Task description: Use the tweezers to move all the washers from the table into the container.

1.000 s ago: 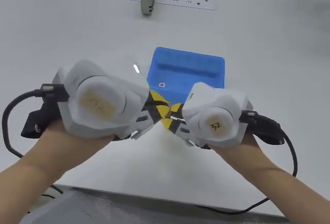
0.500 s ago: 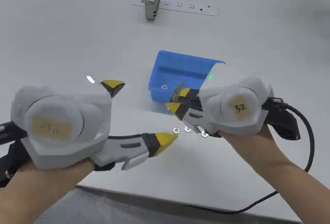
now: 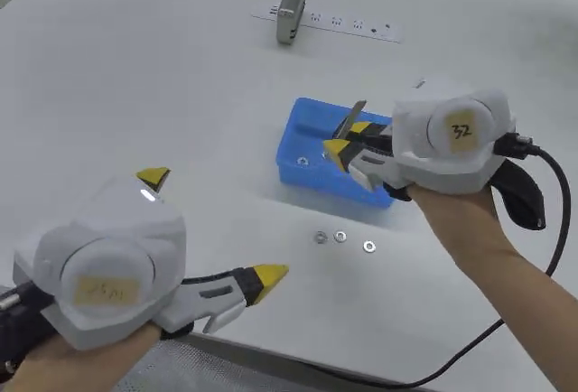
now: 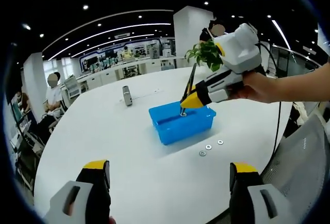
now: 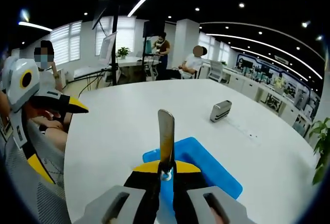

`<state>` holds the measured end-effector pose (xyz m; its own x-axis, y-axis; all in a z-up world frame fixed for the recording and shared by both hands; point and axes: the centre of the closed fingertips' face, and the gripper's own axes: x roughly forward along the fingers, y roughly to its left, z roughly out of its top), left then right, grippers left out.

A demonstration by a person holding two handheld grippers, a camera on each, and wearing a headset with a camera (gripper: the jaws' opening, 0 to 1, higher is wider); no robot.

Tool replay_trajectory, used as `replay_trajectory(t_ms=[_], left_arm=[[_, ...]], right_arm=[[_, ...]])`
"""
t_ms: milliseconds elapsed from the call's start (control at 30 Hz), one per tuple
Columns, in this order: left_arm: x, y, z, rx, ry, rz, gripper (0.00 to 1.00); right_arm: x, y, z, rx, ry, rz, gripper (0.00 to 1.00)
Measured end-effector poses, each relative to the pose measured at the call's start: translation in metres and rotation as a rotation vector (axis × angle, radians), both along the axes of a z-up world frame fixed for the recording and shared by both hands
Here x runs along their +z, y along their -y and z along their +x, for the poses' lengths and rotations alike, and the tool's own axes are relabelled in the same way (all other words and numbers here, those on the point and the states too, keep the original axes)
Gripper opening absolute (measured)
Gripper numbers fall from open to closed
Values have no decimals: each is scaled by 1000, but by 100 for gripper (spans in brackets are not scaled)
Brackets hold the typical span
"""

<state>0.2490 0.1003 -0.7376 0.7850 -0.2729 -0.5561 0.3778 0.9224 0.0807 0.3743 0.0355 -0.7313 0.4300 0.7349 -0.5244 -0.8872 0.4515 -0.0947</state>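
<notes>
The right gripper (image 3: 348, 139) is clamped on the tweezers (image 3: 354, 114) and hangs over the blue container (image 3: 307, 139), within its rims. 3 washers (image 3: 340, 237) lie on the table (image 3: 181, 76) just outside the container's near rim, between the 2 grippers. The left gripper (image 3: 211, 226) has its jaws spread wide, with nothing between them. Bare tabletop lies ahead of it and to its left, and the table edge runs just beneath it. The left gripper view shows the tweezer tips dipped inside the container walls; I cannot tell whether they hold anything. The head view shows 1 washer (image 3: 302, 161) on the container floor, left of the tweezers.
</notes>
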Motion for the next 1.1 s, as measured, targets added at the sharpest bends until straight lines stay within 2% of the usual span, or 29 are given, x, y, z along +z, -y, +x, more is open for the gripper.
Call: replay_trajectory(t_ms=[33, 67, 100, 233, 300, 400, 567, 700, 800, 933, 1100], left_arm=[[0, 0, 0, -3, 6, 13, 99], [3, -1, 2, -5, 26, 33, 99], [3, 0, 3, -6, 33, 35, 99], [0, -2, 4, 0, 24, 39, 99], [1, -2, 5, 2, 30, 26, 99], [-1, -1, 4, -2, 16, 24, 99], [0, 1, 4, -15, 28, 33, 99], [1, 2, 3, -17, 28, 39, 99], [-3, 1, 2, -13, 7, 35, 99], [-3, 2, 2, -17, 7, 39, 99], [-2, 1, 1, -12, 12, 54, 99]], right_arm=[[-3, 0, 2, -8, -1, -5, 4], [-6, 0, 4, -12, -6, -5, 4], [-11, 0, 5, -21, -28, -5, 4], [-20, 1, 9, -34, -46, -12, 4], [-24, 1, 10, -39, -54, -12, 4], [-33, 1, 10, -43, -78, -23, 4], [-43, 2, 10, -60, -111, -28, 5], [-47, 3, 11, -84, -133, -15, 5], [-47, 4, 14, -105, -147, -1, 5], [-48, 4, 15, -116, -162, 11, 5], [-44, 6, 15, -108, -142, -3, 5]])
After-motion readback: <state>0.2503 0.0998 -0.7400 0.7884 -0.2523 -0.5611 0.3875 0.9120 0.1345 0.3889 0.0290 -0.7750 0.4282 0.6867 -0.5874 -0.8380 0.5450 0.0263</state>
